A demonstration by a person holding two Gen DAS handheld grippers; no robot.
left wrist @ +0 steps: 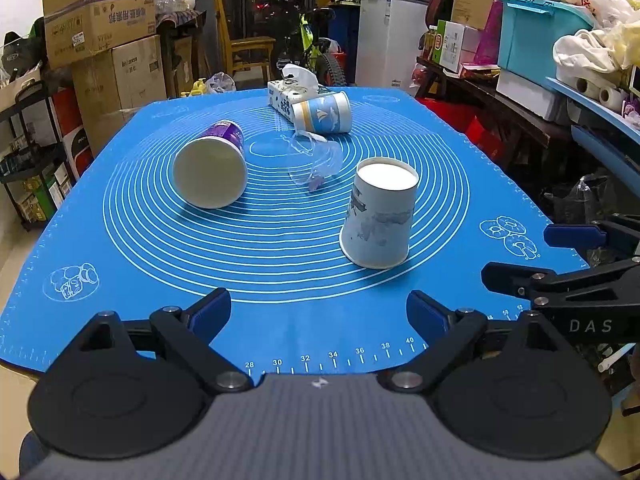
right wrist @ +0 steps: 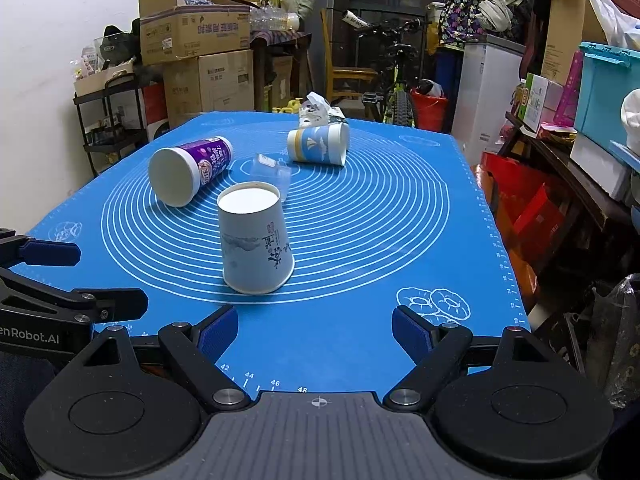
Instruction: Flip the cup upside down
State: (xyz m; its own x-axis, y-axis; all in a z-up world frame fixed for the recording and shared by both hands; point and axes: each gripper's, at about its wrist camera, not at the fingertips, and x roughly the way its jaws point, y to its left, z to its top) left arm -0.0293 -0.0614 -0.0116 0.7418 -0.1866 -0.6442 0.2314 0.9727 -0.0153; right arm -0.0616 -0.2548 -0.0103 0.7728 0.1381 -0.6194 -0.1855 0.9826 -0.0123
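A white paper cup with grey ink art (left wrist: 378, 214) (right wrist: 254, 240) stands upside down on the blue mat (left wrist: 280, 312) (right wrist: 360, 240), base up. A purple cup (left wrist: 212, 164) (right wrist: 188, 168) lies on its side at the left. A blue-and-white cup (left wrist: 322, 113) (right wrist: 318, 145) lies on its side at the back. A clear plastic cup (left wrist: 314, 160) (right wrist: 272, 172) lies between them. My left gripper (left wrist: 318, 314) is open and empty, near the mat's front edge. My right gripper (right wrist: 316, 330) is open and empty, just in front of the upside-down cup.
A tissue pack (left wrist: 286, 94) (right wrist: 316, 110) lies at the mat's far edge. Cardboard boxes (left wrist: 100, 20) stand at the left, a shelf with a turquoise bin (left wrist: 536, 36) at the right, a bicycle (right wrist: 396, 92) behind the table.
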